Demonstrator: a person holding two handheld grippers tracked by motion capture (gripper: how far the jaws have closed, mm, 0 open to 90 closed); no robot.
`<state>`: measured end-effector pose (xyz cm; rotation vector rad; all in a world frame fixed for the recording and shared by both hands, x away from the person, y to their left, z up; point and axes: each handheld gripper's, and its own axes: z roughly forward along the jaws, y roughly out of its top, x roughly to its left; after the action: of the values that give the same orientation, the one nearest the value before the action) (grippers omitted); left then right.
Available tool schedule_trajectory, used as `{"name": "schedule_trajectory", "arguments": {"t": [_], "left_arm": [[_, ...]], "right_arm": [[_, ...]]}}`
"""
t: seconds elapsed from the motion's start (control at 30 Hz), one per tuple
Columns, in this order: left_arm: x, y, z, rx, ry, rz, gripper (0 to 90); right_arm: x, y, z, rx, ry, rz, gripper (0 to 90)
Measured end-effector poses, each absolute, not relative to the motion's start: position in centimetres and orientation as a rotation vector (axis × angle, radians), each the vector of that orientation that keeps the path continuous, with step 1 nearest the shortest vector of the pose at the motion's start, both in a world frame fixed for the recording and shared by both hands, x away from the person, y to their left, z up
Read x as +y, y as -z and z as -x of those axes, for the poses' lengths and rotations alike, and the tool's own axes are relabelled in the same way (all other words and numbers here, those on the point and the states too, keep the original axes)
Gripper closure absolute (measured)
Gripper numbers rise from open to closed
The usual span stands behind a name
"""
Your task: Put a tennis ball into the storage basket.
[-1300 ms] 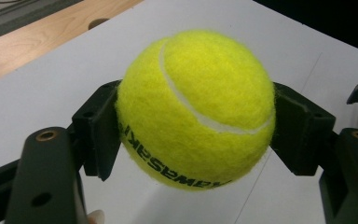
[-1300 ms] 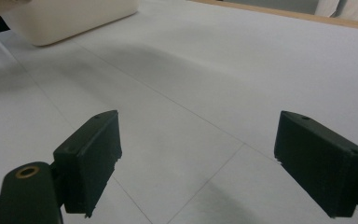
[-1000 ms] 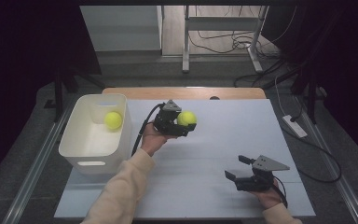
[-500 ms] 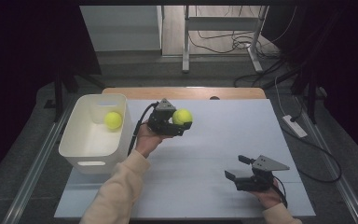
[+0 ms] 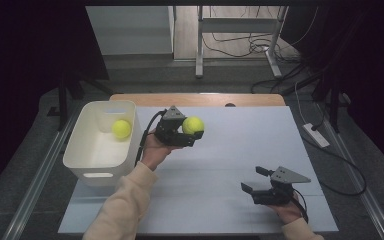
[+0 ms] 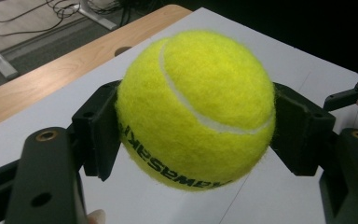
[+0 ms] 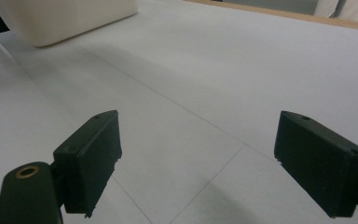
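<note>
The left gripper (image 5: 189, 134) has its jaws clamped on a yellow tennis ball (image 5: 193, 125), one pad on each side near the ball's widest part, as the left gripper view makes plain (image 6: 196, 109). It is held up off the white table (image 5: 240, 150), just to the 3 o'clock side of the white plastic bin (image 5: 82, 150), where a second tennis ball (image 5: 121, 129) already lies toward the far end. My guess is this one belongs in there too. To do it well, carry it level toward 9 o'clock, clear the rim, and only let go once it hangs over the open middle, low enough not to bounce out.

The left forearm, in a cream sleeve (image 5: 125, 205), reaches up from 6 o'clock, wrist bent so the jaws point toward 3 o'clock. The right gripper (image 5: 257, 185) rests low near the table's 5 o'clock corner, jaws spread wide and empty.
</note>
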<state>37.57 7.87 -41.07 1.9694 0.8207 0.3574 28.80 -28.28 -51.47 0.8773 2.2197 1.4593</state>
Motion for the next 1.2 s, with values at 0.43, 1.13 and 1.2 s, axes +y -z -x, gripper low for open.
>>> {"name": "schedule_trajectory", "arguments": {"t": [0.43, 1.13, 1.2], "left_arm": [[9.2, 40.4, -37.1, 0.832, -0.377, -1.944, 27.1], [11.6, 39.1, -36.0, 0.851, -0.424, -1.903, 27.1], [11.8, 38.8, -35.8, 0.850, -0.432, -1.898, 27.1]], "right_arm": [[-28.2, 51.5, -28.7, 2.219, -1.458, -0.877, 14.7], [-28.1, 51.4, -28.8, 2.212, -1.461, -0.881, 14.7], [-28.0, 51.4, -28.8, 2.211, -1.461, -0.879, 14.7]]}}
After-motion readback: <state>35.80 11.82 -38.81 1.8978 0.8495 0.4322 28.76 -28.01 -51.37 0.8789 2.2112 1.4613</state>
